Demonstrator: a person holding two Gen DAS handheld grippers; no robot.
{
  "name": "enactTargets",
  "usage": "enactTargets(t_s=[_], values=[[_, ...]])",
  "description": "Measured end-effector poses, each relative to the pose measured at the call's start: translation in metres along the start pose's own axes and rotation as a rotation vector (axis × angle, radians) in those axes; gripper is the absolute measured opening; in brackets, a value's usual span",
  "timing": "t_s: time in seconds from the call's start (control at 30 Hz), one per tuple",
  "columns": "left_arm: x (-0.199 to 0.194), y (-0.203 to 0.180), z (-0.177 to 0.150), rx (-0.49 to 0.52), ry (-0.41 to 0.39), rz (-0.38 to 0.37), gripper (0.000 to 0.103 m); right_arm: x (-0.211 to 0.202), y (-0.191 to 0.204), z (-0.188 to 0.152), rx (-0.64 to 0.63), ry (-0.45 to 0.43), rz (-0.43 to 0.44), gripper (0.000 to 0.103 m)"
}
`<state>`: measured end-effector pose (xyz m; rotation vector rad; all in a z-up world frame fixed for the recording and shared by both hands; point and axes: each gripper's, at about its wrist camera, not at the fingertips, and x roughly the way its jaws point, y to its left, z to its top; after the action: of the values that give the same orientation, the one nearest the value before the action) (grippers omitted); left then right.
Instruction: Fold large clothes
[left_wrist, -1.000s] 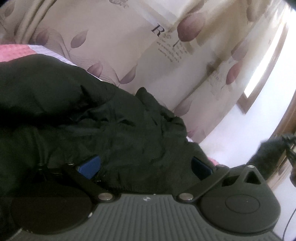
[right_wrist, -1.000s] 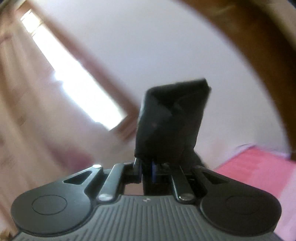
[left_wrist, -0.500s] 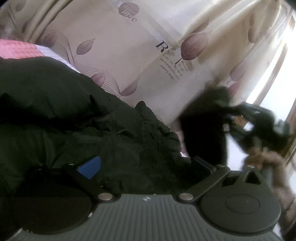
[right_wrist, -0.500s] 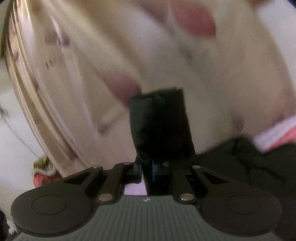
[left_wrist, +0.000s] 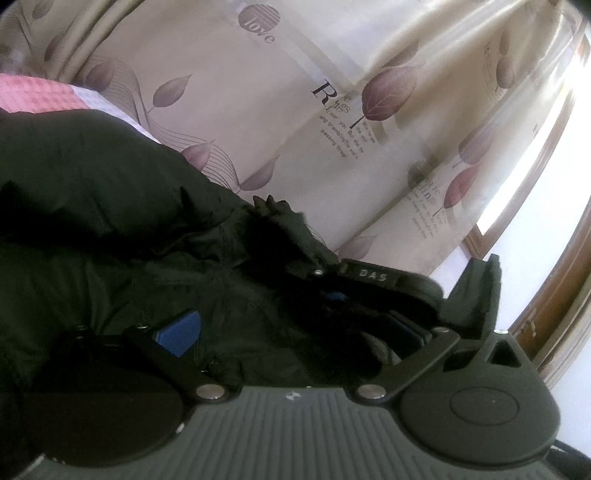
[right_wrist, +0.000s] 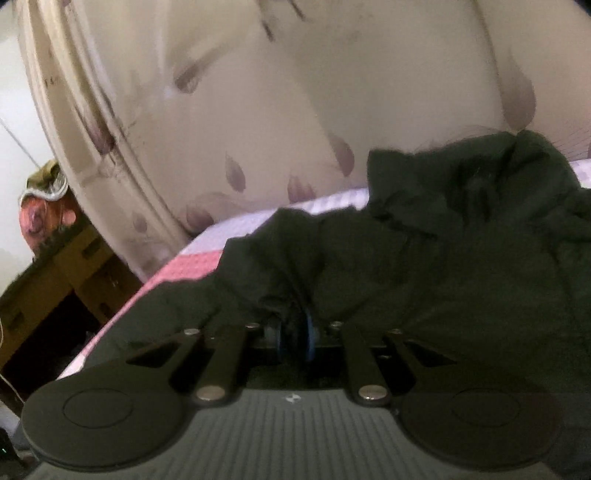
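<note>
Bulky black padded jacket on pink-and-white checked bedcover; right gripper, jaws just parting, fabric between; left gripper wide open; leaf-print curtain behind.

Pink-white checked bed; dark garment lying on it

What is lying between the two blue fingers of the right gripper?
A bunched fold of the dark garment sits between the fingers of the right gripper; this shows in the right wrist view.
</note>
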<state>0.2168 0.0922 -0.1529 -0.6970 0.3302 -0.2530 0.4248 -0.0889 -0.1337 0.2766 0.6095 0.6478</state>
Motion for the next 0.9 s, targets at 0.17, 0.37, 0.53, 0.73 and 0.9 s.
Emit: enactTargets(t_s=[0.17,0.37,0.53,0.73,0.9], values=[[0.000,0.000,0.000,0.000,0.001,0.001,0.103,0.010,0.009,-0.003,-0.049,0.084,0.071,0.084],[0.000,0.000,0.000,0.001,0.005,0.004,0.103,0.007,0.021,-0.001,-0.097,0.122,0.089,0.086],[0.001,0.001,0.001,0.002,0.007,0.005,0.103,-0.042,0.001,0.017,-0.056,-0.033,0.068,0.085],[0.001,0.000,0.001,0.007,0.013,0.011,0.103,-0.089,-0.065,0.051,-0.073,-0.106,-0.346,0.045],[0.003,-0.002,0.000,0.015,0.022,0.022,0.103,-0.090,-0.129,0.049,-0.008,-0.048,-0.518,0.038]])
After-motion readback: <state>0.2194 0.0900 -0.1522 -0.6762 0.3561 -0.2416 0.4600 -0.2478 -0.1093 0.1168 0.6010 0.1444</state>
